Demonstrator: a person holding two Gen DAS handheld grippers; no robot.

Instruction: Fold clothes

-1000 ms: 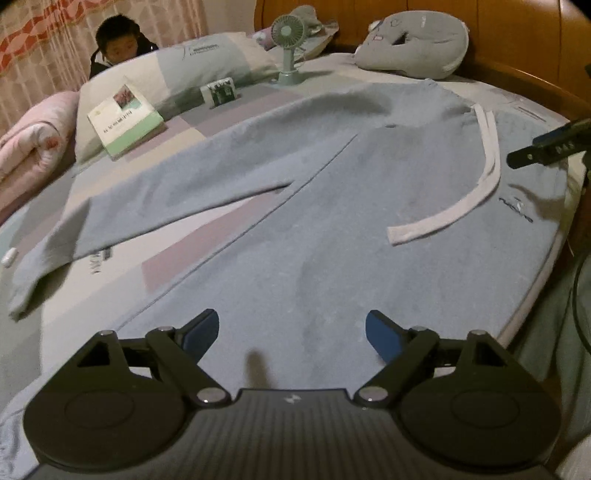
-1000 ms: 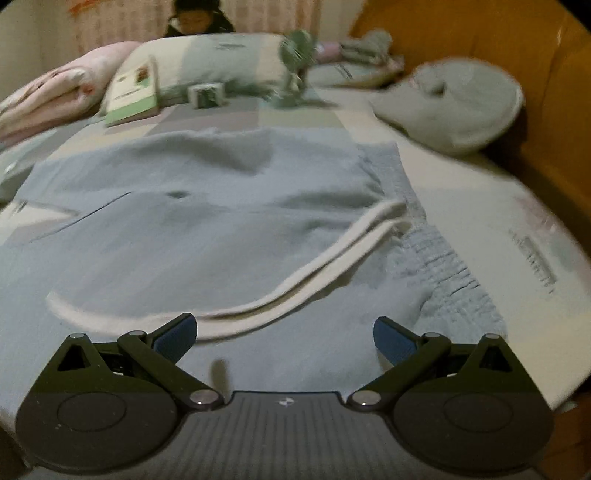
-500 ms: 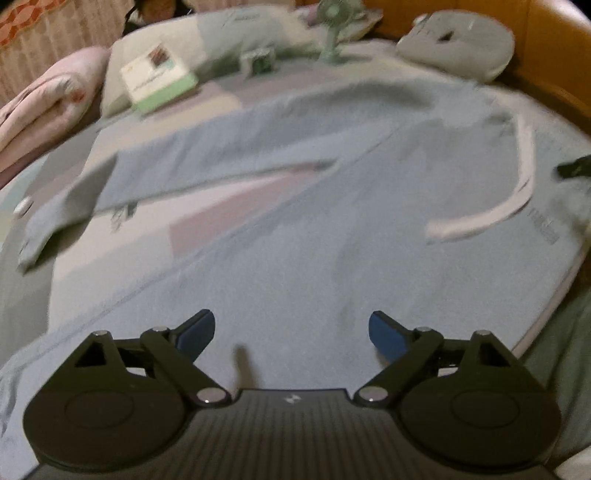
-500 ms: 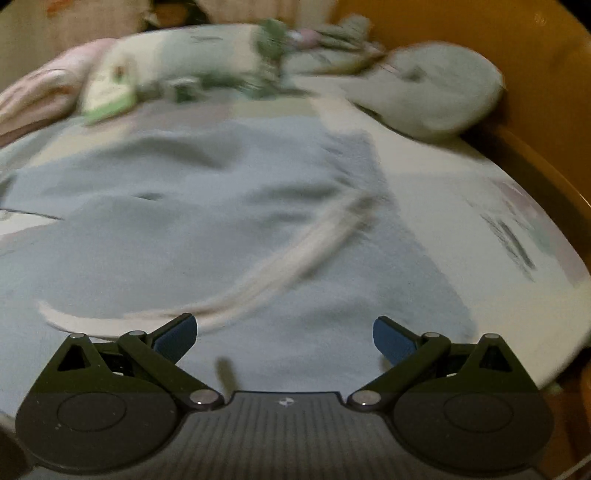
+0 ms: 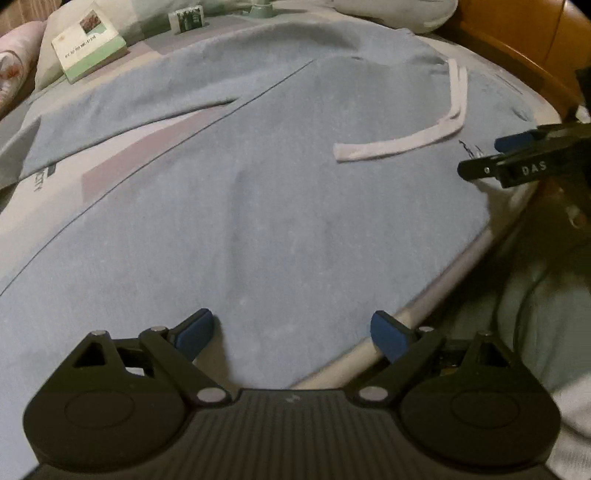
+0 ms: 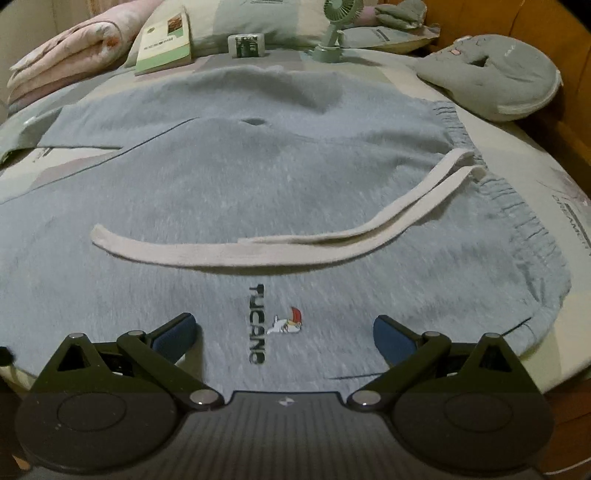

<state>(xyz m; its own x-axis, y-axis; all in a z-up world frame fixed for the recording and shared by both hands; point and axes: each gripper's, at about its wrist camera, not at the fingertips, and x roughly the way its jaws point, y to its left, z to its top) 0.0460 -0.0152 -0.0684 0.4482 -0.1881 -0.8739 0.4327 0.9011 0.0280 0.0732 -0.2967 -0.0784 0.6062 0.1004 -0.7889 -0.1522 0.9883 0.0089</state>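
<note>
Both your grippers, left gripper and right gripper, have dropped closer over the sweatpants, jaws wide, empty; no fold started.

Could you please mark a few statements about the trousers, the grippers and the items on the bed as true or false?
1. The blue trousers lie spread flat on the bed. True.
2. The right gripper is shut on the white drawstring. False: its jaws are open and the drawstring lies free on the trousers.
3. A small green fan stands beyond the trousers. True.
4. The left gripper holds a trouser leg. False: it is open above the fabric, gripping nothing.
5. The logo is on the pillow. False: it is on the trousers.
</note>
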